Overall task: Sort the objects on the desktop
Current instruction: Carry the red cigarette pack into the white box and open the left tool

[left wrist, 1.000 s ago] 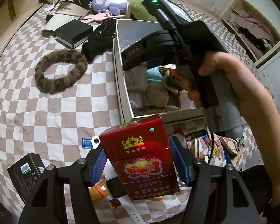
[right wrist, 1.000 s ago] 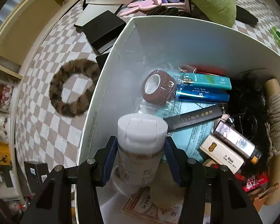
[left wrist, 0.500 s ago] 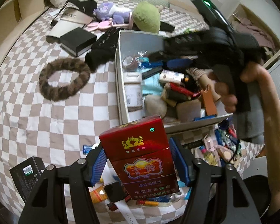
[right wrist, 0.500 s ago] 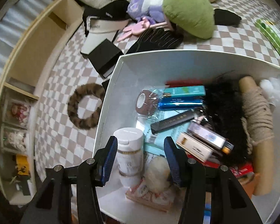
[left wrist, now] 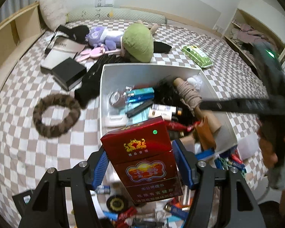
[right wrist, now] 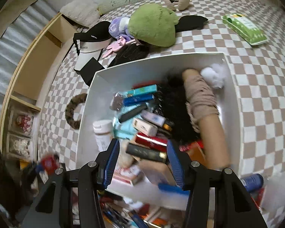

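The left gripper (left wrist: 140, 163) is clamped on a red cigarette pack (left wrist: 142, 157), held upright with its long axis pointing away from the camera. The white bin (left wrist: 112, 72), already crowded, lies just ahead. Its barest floor is near the left wall. The right gripper (right wrist: 141, 163) hangs empty, jaws apart, above the bin's near edge.

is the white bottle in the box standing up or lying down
Lying down. In the right wrist view the white bottle rests on its side against the white box's left wall, cap pointing towards the far end.
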Available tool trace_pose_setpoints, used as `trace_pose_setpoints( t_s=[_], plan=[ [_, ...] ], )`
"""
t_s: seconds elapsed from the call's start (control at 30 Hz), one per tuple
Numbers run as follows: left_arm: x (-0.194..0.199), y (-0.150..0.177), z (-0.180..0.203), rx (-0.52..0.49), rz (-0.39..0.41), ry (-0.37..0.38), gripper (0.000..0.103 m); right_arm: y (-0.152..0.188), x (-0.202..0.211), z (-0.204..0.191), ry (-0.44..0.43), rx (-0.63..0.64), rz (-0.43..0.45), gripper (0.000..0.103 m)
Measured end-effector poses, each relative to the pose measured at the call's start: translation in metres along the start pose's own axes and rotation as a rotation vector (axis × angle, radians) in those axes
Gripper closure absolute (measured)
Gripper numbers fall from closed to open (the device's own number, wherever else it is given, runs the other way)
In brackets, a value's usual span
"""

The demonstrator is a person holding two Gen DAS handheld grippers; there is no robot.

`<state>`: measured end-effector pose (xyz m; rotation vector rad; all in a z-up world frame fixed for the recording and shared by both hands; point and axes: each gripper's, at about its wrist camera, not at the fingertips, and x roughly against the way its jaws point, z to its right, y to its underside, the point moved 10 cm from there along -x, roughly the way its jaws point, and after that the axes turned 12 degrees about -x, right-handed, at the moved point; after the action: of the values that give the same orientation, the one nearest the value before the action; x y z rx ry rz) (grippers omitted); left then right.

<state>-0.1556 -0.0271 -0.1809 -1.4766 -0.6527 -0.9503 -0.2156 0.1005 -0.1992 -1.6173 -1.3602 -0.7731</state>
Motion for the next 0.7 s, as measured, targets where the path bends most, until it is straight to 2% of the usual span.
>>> trace_pose_setpoints(
  t_s=[0.17,0.47,0.7],
  plan=[
    [-0.012,-0.021,0.007,-0.027,0.024,-0.036,0.038,0.02,0.014,0.011,-0.018,0.021,-0.004,0.05],
    [-0.052,-0.021,0.007,-0.066,-0.057,-0.105,0.039,0.039,0.037,0.026,0.003,0.057,0.024,0.05],
    [-0.076,-0.01,0.009,-0.116,-0.122,-0.145,0.039,0.054,0.054,0.028,-0.02,0.062,0.037,0.05]
  ],
)
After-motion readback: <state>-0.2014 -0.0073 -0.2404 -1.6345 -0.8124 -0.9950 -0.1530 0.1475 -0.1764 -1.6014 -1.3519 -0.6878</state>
